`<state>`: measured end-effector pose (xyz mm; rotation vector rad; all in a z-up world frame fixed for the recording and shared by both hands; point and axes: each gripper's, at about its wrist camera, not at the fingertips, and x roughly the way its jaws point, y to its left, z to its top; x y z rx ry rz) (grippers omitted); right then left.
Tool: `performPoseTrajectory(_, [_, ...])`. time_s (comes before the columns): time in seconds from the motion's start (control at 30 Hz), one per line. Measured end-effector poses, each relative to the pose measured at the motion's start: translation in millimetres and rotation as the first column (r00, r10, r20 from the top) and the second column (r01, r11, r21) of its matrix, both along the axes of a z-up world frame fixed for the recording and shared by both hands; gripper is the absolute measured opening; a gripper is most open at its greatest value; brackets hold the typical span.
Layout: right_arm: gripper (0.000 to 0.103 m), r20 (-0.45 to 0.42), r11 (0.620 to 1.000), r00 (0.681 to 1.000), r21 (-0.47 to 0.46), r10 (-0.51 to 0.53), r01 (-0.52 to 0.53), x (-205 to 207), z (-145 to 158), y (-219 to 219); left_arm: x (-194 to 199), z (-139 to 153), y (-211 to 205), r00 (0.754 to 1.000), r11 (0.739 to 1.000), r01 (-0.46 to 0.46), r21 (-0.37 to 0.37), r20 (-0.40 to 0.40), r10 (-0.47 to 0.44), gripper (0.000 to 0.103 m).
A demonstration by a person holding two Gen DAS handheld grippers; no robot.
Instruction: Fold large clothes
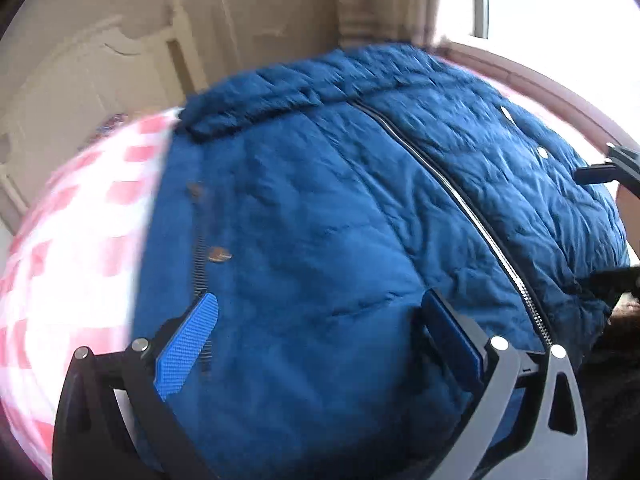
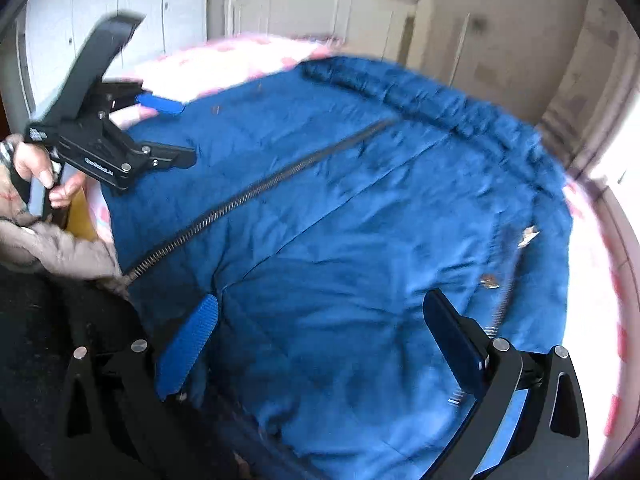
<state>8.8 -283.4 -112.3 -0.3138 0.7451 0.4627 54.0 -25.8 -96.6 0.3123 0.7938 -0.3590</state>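
A large blue padded jacket (image 1: 320, 208) lies spread front-up on a bed, its fleecy collar (image 1: 280, 96) at the far end. An open zipper (image 1: 460, 200) runs down its middle. My left gripper (image 1: 320, 332) hovers open just over the left front panel, nothing between its blue pads. The right wrist view shows the same jacket (image 2: 360, 220) and zipper (image 2: 240, 204). My right gripper (image 2: 320, 336) is open over the hem end, holding nothing. The left gripper (image 2: 172, 130) shows there at upper left, open, in a hand (image 2: 36, 168).
The bed has a pink-and-white checked sheet (image 1: 80, 220) (image 2: 592, 280), bare on both sides of the jacket. A cream headboard (image 1: 100, 72) stands behind, a bright window (image 1: 540, 0) to one side, white wardrobe doors (image 2: 100, 0) to the other. A beige sleeve (image 2: 60, 248) hangs near the hem.
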Motion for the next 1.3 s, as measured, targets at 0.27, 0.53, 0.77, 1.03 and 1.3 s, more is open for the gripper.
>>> performPoseTrajectory(0.27, [0.098,-0.094,0.976,0.977,0.088,-0.191,0.199,17,-21,-49,17,-18,34,0.988,0.991,-0.122,-0.053,-0.102,0.116,0.101])
performPoseTrajectory(0.53, [0.098,-0.099,0.927,0.956,0.233,-0.277,0.293,-20,-7,-112,13,-4,89,0.958,0.953,-0.281,-0.11,-0.096,0.272,0.101])
performPoseTrajectory(0.77, [0.095,-0.183,0.896,0.94,0.296,-0.287,0.331,-78,-38,-142,13,-15,120,0.941,0.923,-0.324,-0.21,-0.168,0.292,0.101])
performPoseTrajectory(1.03, [0.078,-0.267,0.813,0.937,0.48,-0.224,0.33,-64,-63,-150,8,-18,90,0.967,0.96,-0.22,-0.175,-0.166,0.192,0.101])
performPoseTrajectory(1.3, [0.047,-0.088,0.885,0.975,0.408,-0.204,0.223,-77,-32,-114,-7,-4,99,0.974,0.953,-0.22,-0.209,-0.103,0.203,0.04])
